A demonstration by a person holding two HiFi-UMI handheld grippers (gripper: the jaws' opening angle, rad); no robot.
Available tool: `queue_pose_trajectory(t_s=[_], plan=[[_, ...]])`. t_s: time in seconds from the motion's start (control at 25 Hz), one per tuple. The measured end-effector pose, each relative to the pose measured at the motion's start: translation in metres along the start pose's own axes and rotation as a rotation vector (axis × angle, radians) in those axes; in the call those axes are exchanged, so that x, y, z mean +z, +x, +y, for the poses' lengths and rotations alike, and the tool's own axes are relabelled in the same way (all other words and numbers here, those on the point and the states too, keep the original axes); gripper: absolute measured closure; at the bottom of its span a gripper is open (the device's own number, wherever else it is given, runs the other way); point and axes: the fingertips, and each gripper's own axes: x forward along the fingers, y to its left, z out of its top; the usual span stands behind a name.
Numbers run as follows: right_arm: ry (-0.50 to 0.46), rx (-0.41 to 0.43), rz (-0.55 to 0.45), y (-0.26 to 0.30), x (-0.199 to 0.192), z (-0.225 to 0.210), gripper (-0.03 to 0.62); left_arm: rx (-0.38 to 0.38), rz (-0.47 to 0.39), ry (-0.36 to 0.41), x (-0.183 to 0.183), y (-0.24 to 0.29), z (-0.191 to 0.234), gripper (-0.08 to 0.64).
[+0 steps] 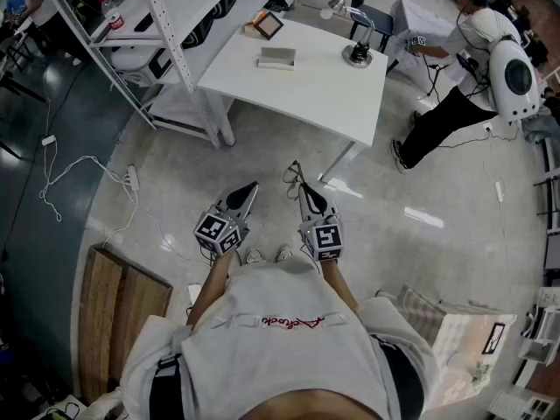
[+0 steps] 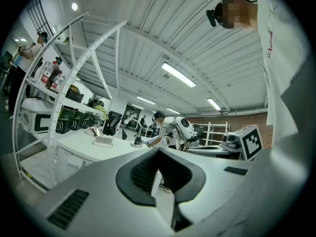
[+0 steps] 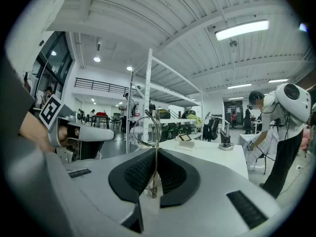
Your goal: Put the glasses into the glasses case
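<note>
I stand a few steps short of the white table point(image 1: 306, 90). The pale glasses case point(image 1: 276, 58) lies on it near its far side; it also shows small in the left gripper view point(image 2: 103, 140). My right gripper point(image 1: 302, 192) is shut on the thin wire-framed glasses point(image 1: 292, 175), held level in front of me. In the right gripper view the glasses point(image 3: 156, 132) stand upright out of the pinched pads point(image 3: 140, 174). My left gripper point(image 1: 248, 192) hangs beside it; its jaws stand a little apart with nothing between them point(image 2: 157, 174).
A small framed picture point(image 1: 269, 26) and a desk stand point(image 1: 357, 55) share the table. White shelving point(image 1: 175, 33) runs along the left. A person point(image 1: 455, 103) bends over a table at the right. Wooden boards point(image 1: 118, 309), a carton point(image 1: 455, 331) and floor cables point(image 1: 87, 169) surround me.
</note>
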Motion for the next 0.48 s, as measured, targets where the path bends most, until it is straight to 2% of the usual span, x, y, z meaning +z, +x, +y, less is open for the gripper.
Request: queue_pose_trajectory(t_s=[0.48], plan=[[0.012,0.007,-0.003,-0.011,-0.006,-0.003,0.568,0.006,0.011,-0.006,-0.008,0.0,-0.01,0.546]])
